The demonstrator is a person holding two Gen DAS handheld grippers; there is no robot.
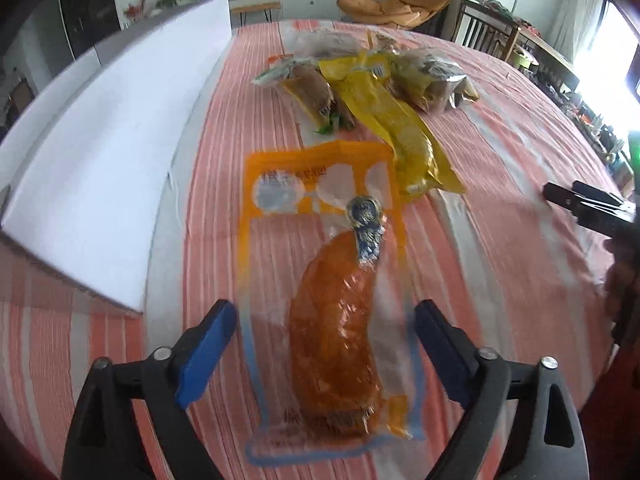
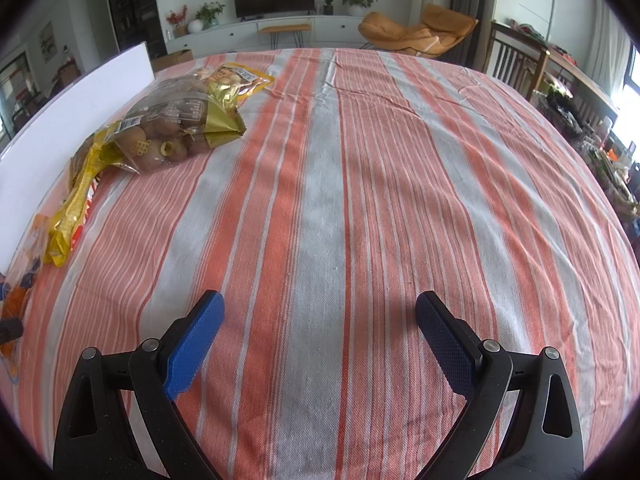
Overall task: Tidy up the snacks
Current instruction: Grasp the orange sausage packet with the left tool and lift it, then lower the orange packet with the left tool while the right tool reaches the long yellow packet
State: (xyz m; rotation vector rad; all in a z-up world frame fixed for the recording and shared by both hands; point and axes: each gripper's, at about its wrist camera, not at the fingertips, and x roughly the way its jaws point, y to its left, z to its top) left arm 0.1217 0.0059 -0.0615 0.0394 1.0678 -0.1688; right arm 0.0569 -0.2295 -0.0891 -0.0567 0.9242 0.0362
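An orange-and-clear snack packet (image 1: 332, 320) holding a reddish-brown piece of meat lies flat on the striped tablecloth (image 1: 500, 208). My left gripper (image 1: 326, 324) is open and straddles the packet's lower half, its blue pads (image 1: 212, 344) standing clear of it on both sides. Further back lie a long yellow packet (image 1: 394, 120), a brown-filled packet (image 1: 312, 88) and a bag of round brown snacks (image 1: 432, 80). My right gripper (image 2: 319, 304) hovers open over bare cloth with nothing between its fingers. It also shows at the right edge of the left wrist view (image 1: 580, 204).
A large white board or box (image 1: 100, 140) runs along the table's left side, also in the right wrist view (image 2: 60, 128). The snack bag (image 2: 172, 128) and yellow packet (image 2: 76, 208) lie left of the right gripper. Wooden chairs (image 2: 516, 64) stand past the far right edge.
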